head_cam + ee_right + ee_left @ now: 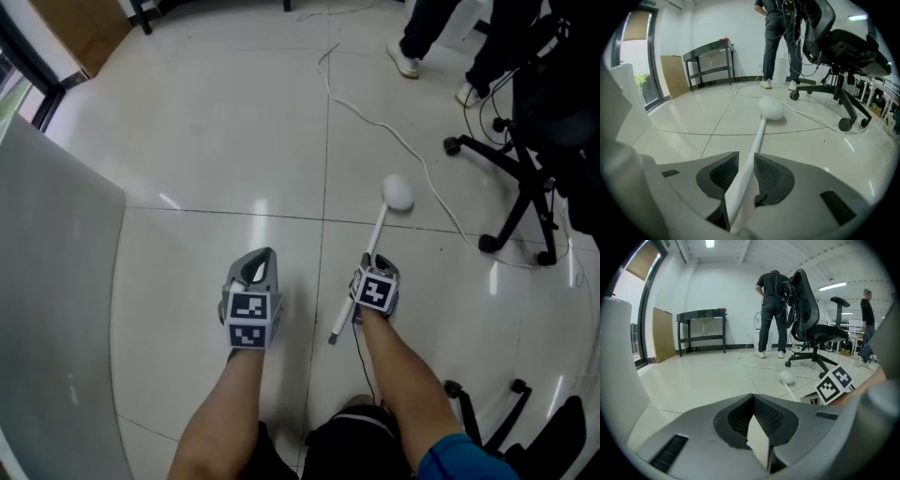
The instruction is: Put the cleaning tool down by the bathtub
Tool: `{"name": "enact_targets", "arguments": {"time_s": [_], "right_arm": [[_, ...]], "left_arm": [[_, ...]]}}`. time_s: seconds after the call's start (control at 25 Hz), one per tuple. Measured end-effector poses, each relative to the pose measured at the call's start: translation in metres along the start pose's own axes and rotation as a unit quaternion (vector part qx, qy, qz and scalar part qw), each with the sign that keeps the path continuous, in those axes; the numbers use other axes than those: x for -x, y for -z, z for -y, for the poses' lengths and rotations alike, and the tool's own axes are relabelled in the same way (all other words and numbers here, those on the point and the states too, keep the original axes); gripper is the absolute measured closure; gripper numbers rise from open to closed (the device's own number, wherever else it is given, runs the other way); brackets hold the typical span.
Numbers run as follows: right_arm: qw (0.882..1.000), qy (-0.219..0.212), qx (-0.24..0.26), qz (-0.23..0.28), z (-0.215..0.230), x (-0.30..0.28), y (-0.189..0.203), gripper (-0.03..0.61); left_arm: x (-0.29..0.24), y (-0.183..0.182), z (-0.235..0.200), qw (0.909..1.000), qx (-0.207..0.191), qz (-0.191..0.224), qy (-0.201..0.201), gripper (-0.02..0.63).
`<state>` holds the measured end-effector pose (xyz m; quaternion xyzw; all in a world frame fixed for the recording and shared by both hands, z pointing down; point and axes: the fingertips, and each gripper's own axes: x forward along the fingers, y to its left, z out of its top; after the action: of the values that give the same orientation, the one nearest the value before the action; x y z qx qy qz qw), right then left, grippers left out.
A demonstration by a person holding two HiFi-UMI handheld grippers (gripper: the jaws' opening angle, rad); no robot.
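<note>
The cleaning tool is a white stick with a round white head [398, 192], and the head rests on the tiled floor. Its handle [372, 246] runs back between the jaws of my right gripper [376, 263], which stand open round it; a narrow gap shows on the left of the handle [757, 140]. The right gripper [745, 164] is low over the floor. My left gripper [262, 260] hangs beside it on the left, shut and empty, seen close up as the left gripper [753, 404]. The pale bathtub wall [56, 281] rises at the far left.
A black office chair [525, 169] stands at the right, with a white cable [412, 150] trailing across the floor towards it. A person's feet [405, 61] are at the back. Another chair base [506, 412] sits at the lower right. A dark table [701, 329] stands by the far wall.
</note>
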<state>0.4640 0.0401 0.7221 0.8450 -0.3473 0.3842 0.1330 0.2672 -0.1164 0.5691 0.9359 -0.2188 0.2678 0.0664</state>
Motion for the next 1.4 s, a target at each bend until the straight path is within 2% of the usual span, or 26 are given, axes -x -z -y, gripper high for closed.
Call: {"name": "enact_targets", "arguments": {"time_s": [0.24, 0.4, 0.52, 0.6, 0.68, 0.76, 0.88, 1.16, 1.28, 1.4], "right_arm": [[0.998, 0.024, 0.023, -0.061, 0.006, -0.021, 0.034, 0.446], [0.996, 0.014, -0.010, -0.089, -0.001, -0.034, 0.048, 0.434], [0.996, 0.027, -0.023, -0.084, 0.001, -0.033, 0.046, 0.431], [0.995, 0.027, -0.050, -0.082, 0.008, -0.032, 0.045, 0.451], [0.993, 0.013, -0.074, -0.089, 0.011, -0.030, 0.047, 0.471], [0.994, -0.002, -0.069, -0.087, 0.010, -0.024, 0.045, 0.472], [0.995, -0.019, -0.078, -0.062, 0.009, -0.005, 0.032, 0.474], [0.994, -0.057, -0.095, 0.025, 0.008, 0.053, -0.034, 0.474], [0.990, -0.071, -0.088, 0.084, 0.003, 0.089, -0.080, 0.476], [0.981, -0.096, -0.060, 0.160, -0.013, 0.145, -0.131, 0.476]], "left_arm": [[0.009, -0.009, 0.013, 0.9996, -0.021, 0.007, 0.019, 0.617], [0.016, -0.017, 0.010, 0.9992, -0.032, 0.016, 0.019, 0.617], [0.019, -0.018, 0.004, 0.9993, -0.031, 0.017, 0.015, 0.617], [0.022, -0.019, 0.002, 0.9994, -0.028, 0.018, 0.012, 0.617], [0.024, -0.021, 0.001, 0.9994, -0.025, 0.023, 0.010, 0.617], [0.024, -0.026, 0.003, 0.9992, -0.022, 0.030, 0.011, 0.617], [0.024, -0.034, 0.011, 0.9987, -0.025, 0.039, 0.021, 0.617], [0.032, -0.057, 0.027, 0.9961, -0.031, 0.072, 0.039, 0.617], [0.043, -0.073, 0.026, 0.9945, -0.024, 0.095, 0.037, 0.618], [0.059, -0.091, 0.019, 0.9922, -0.026, 0.119, 0.029, 0.618]]}}
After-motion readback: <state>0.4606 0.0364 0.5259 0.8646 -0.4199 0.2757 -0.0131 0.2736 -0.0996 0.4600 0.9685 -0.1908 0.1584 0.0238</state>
